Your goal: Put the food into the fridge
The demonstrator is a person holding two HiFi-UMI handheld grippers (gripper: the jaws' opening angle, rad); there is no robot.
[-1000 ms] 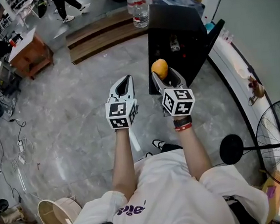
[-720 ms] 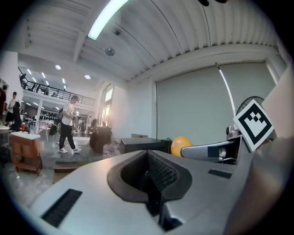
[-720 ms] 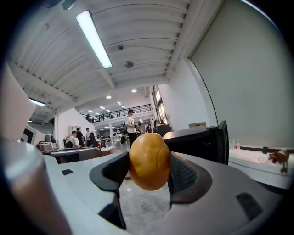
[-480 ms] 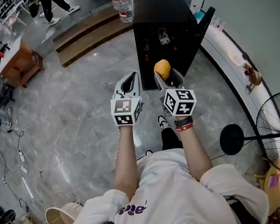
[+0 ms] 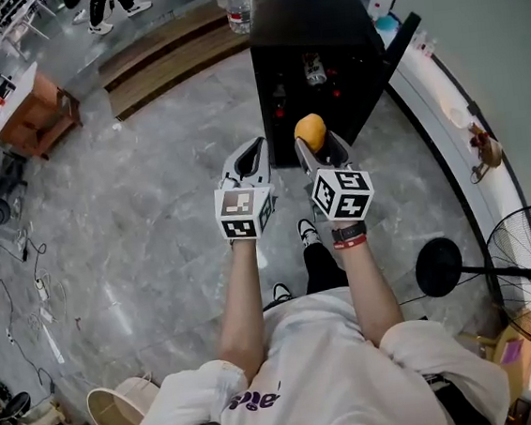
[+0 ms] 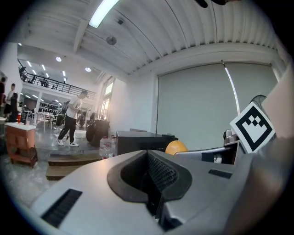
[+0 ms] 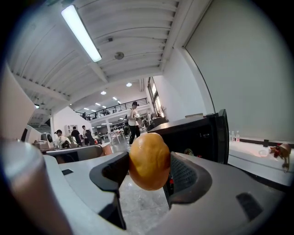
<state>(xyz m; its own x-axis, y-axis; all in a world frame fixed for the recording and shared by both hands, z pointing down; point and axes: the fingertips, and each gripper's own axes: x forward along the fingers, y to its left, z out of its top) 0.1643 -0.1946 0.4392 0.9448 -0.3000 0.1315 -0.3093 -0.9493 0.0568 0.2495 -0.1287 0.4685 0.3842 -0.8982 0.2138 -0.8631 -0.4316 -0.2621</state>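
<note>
My right gripper [image 5: 313,139] is clamped on a yellow-orange fruit [image 5: 310,129], held out in front of me above the grey marble floor [image 5: 151,200], with the small black fridge [image 5: 311,18] standing near and just beyond it, its door [image 5: 399,49] swung open to the right. In the right gripper view the two dark ribbed pads [image 7: 183,173] press the fruit's flanks across its widest part, and its top and bottom bulge clear of them. My left gripper [image 5: 244,162], beside the right one and a little apart from it, has its jaws together with nothing between them. A few small items [image 5: 314,68] sit on the fridge's dark shelves; they are too small for me to name. I judge the fruit to be light and fairly firm, with a smooth, rounded skin that could roll in the pads or squirt out if I squeeze too hard or tilt sharply. A hard pinch might also bruise it. The hold across the middle looks like the right one to me, since a grip nearer either end would sit on a slope and could slip. The fruit is not yet inside the fridge, and it will likely roll once set down, so a flat spot on a shelf would suit it.
</note>
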